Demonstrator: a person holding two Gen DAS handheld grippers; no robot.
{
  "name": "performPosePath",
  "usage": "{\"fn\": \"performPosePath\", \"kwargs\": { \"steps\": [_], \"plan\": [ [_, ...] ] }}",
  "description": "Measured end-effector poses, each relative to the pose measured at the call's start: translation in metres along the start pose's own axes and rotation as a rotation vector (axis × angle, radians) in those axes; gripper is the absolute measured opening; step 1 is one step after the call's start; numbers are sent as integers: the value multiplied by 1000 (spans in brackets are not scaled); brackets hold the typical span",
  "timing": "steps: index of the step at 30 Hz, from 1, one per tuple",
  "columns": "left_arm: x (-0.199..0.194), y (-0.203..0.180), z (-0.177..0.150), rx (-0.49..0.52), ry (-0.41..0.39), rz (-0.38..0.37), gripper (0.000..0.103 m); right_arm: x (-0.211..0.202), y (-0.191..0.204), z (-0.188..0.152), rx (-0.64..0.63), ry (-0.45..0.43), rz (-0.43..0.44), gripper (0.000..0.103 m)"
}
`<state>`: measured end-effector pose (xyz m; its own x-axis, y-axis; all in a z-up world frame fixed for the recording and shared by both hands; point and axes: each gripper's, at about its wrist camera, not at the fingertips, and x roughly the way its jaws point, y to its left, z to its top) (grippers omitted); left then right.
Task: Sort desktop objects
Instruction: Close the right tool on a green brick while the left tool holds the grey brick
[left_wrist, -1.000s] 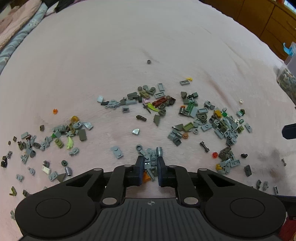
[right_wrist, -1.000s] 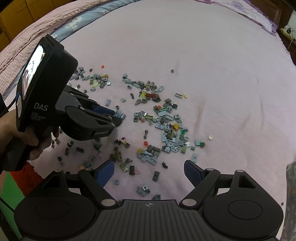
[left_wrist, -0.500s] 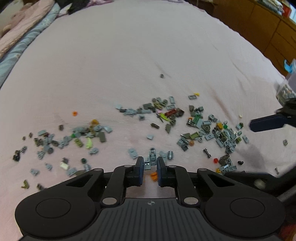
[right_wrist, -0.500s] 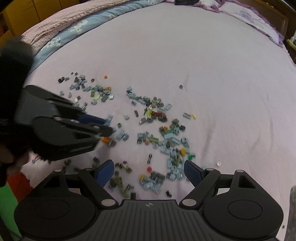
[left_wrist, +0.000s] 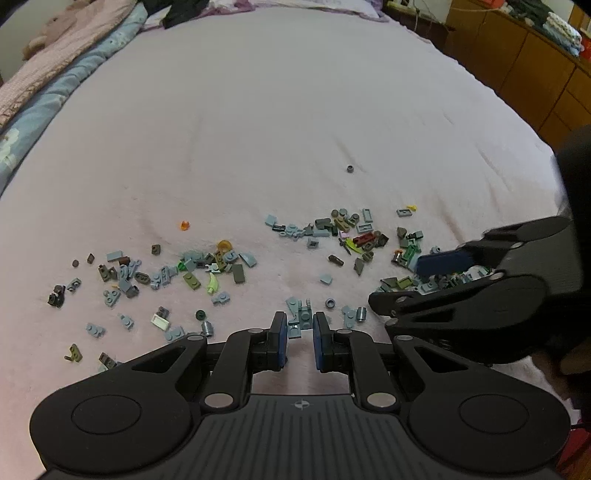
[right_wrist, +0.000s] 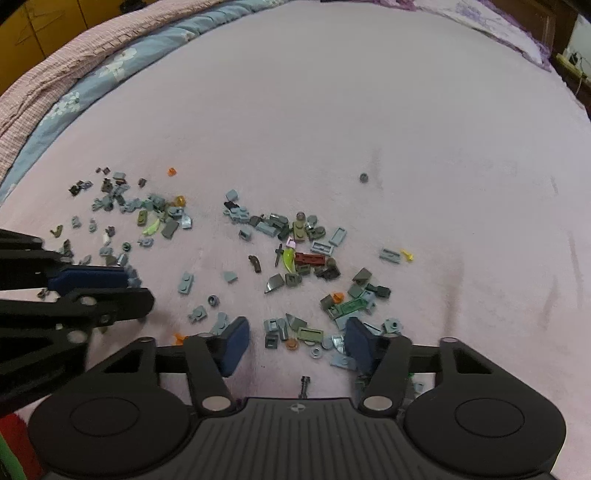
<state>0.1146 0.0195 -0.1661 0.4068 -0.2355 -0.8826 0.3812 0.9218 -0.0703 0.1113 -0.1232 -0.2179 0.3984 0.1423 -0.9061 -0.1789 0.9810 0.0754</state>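
Many small toy bricks, mostly grey with some green, orange and red, lie scattered on a pink bedspread (left_wrist: 295, 110). A left cluster (left_wrist: 177, 269) and a middle cluster (left_wrist: 343, 232) show in the left wrist view. My left gripper (left_wrist: 300, 328) is nearly closed with a narrow gap and holds nothing; grey bricks (left_wrist: 301, 314) lie just ahead of its tips. My right gripper (right_wrist: 295, 336) is open above several bricks (right_wrist: 306, 332). It also shows in the left wrist view (left_wrist: 461, 280), low over the right-hand cluster. The left gripper shows at the left of the right wrist view (right_wrist: 92, 291).
A lone dark round piece (left_wrist: 350, 169) lies apart, farther up the bed. A folded pink and blue quilt (right_wrist: 74, 81) runs along the far left. Wooden cabinets (left_wrist: 535, 74) stand beyond the bed's right edge.
Both grippers pulled back and up. An orange piece seen between my left fingers earlier is gone from them. The right gripper has swung in beside the left.
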Motion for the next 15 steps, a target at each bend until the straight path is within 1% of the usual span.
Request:
{"fn": "performPosePath", "kwargs": {
  "steps": [1, 2, 3, 4, 10, 15],
  "plan": [
    [0, 1, 0, -1, 1, 0, 16, 3, 0, 0, 4, 1, -4, 50],
    [0, 1, 0, -2, 1, 0, 16, 5, 0, 0, 3, 2, -5, 41],
    [0, 2, 0, -3, 1, 0, 16, 8, 0, 1, 1, 10, -4, 27],
    [0, 2, 0, -4, 0, 0, 16, 10, 0, 1, 4, 15, -3, 23],
    [-1, 2, 0, -5, -10, -3, 16, 11, 3, -1, -6, 7, -11, 21],
    [-8, -1, 0, 0, -22, -7, 16, 0, 4, 1, 2, -1, 16, 21]
  ]
}}
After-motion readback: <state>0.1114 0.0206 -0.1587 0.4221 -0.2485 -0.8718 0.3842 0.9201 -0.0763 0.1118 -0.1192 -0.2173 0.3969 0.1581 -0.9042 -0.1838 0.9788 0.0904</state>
